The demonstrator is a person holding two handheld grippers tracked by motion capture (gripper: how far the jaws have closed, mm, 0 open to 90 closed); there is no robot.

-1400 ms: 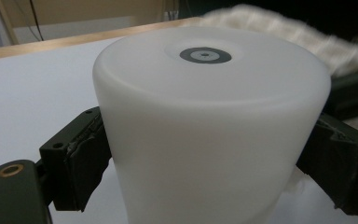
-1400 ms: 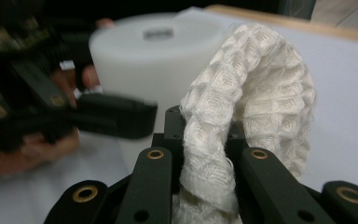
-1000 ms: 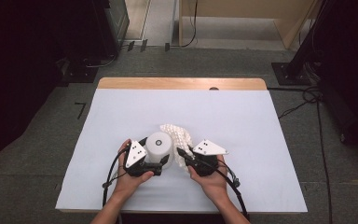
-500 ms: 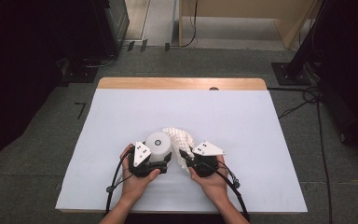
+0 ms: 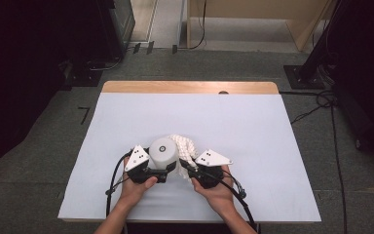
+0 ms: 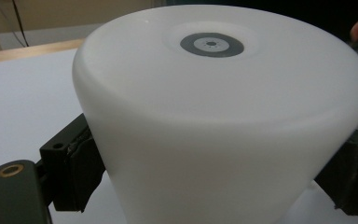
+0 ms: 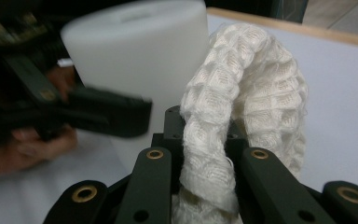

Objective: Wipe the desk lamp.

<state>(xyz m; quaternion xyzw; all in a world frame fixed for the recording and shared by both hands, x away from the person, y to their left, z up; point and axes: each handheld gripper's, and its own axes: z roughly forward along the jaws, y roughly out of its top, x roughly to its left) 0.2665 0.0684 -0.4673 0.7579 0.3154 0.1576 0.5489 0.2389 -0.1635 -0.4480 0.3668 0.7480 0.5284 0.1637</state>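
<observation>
Both forearms come in from the near table edge, hands level and angled inward. The left hand-held gripper has just been closing; its spread jaws press the sides of the upturned white cup. The right hand-held gripper is pinched tight on the white waffle cloth, which arches up touching the cup just beyond.

Left gripper: black body, grey three-cornered plate on top marked with small dark dots; black cable looped behind. Matte black pads seen in left gripper view, brass-ringed hole in dark link arm.

Right gripper: same black build, same dotted plate, black cable trailed back. Four brass-ringed pivots seen on black linkage bars.

Forearms bare, no sleeves seen.
</observation>
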